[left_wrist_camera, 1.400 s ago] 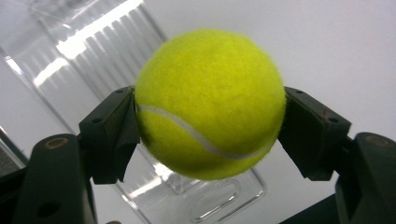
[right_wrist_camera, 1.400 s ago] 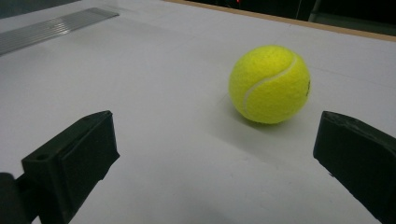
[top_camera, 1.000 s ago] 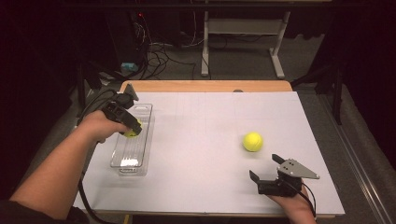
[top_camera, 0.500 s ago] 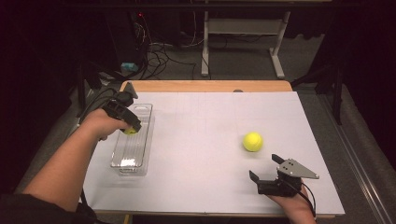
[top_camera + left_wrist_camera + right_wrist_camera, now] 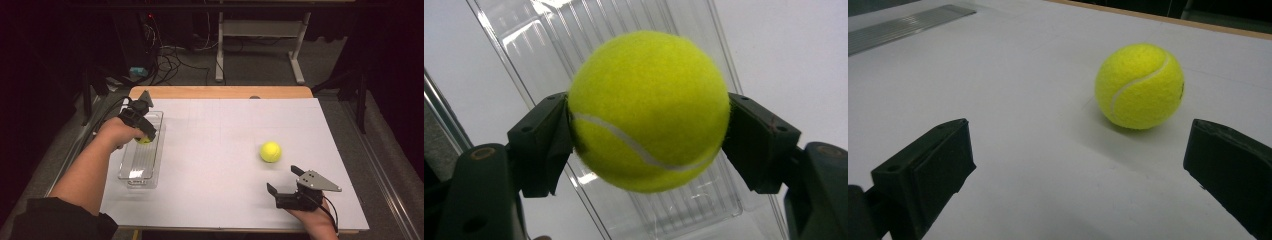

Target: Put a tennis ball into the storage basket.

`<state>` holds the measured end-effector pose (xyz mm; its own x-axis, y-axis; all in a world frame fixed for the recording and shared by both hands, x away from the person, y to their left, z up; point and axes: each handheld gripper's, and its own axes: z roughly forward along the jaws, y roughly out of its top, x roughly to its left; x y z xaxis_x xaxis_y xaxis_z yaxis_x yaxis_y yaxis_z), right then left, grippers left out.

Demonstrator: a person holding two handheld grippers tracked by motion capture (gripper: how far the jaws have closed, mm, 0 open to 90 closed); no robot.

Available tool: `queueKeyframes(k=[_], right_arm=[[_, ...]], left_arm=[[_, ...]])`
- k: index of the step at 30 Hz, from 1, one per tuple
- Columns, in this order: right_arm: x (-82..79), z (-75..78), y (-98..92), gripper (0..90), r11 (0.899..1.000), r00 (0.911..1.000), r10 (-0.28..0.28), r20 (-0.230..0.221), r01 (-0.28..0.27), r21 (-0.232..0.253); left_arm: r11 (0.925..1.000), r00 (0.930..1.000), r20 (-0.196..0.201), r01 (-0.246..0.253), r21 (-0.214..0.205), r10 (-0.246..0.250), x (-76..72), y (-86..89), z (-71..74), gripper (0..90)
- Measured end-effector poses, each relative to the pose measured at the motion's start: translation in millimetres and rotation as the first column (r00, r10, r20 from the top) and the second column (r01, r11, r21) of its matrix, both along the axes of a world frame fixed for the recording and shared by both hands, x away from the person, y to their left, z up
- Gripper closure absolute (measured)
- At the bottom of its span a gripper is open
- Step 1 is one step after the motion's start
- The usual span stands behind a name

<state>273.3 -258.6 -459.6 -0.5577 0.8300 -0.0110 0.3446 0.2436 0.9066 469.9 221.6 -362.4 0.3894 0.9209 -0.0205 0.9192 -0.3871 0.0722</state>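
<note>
My left gripper [image 5: 145,136] is shut on a yellow tennis ball [image 5: 649,110], both pads pressed against its sides, and holds it just above the far half of a clear plastic tray [image 5: 131,171] at the table's left. From the high view that ball [image 5: 144,141] peeks out under the gripper. A second yellow tennis ball [image 5: 270,151] rests on the white table at the right. My right gripper [image 5: 284,182] lies near the front edge, open, its jaws pointing toward that ball [image 5: 1139,86], which sits a short way beyond them.
The white table top [image 5: 220,135] has a wooden strip [image 5: 220,92] along its far edge. Behind it, cables [image 5: 170,60] lie on the dark floor beside a white stand leg [image 5: 297,55]. The clear tray [image 5: 704,200] has a ribbed bottom.
My left gripper has carried its ball down and toward the tray's far end. The right gripper and the loose ball have kept still.
</note>
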Motion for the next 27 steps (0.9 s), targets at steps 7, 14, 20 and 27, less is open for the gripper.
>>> queueKeyframes(k=[7,14,20,27], right_arm=[[0.4,-0.6,0.3,0.0,1.0,1.0,0.001,0.0,-0.001,-0.002],[0.7,0.0,-0.7,0.0,1.0,1.0,-0.003,0.0,0.003,0.0],[0.8,0.2,-0.9,0.0,1.0,1.0,-0.008,0.003,0.008,-0.002],[0.7,0.2,-1.4,0.0,1.0,1.0,-0.009,0.003,0.009,-0.002]], left_arm=[[1.0,0.9998,0.018,-0.003,-0.004,0.003,-0.5,2.1,-0.3,24.7],[0.999,0.9985,0.043,0.036,-0.025,-0.035,-8.5,-4.3,13.9,1.5],[0.996,0.9956,0.037,0.086,-0.021,-0.086,-15.7,-23.2,13.8,0.6],[0.9877,0.9871,0.048,0.154,-0.026,-0.153,-23.3,-48.4,13.1,0.5]])
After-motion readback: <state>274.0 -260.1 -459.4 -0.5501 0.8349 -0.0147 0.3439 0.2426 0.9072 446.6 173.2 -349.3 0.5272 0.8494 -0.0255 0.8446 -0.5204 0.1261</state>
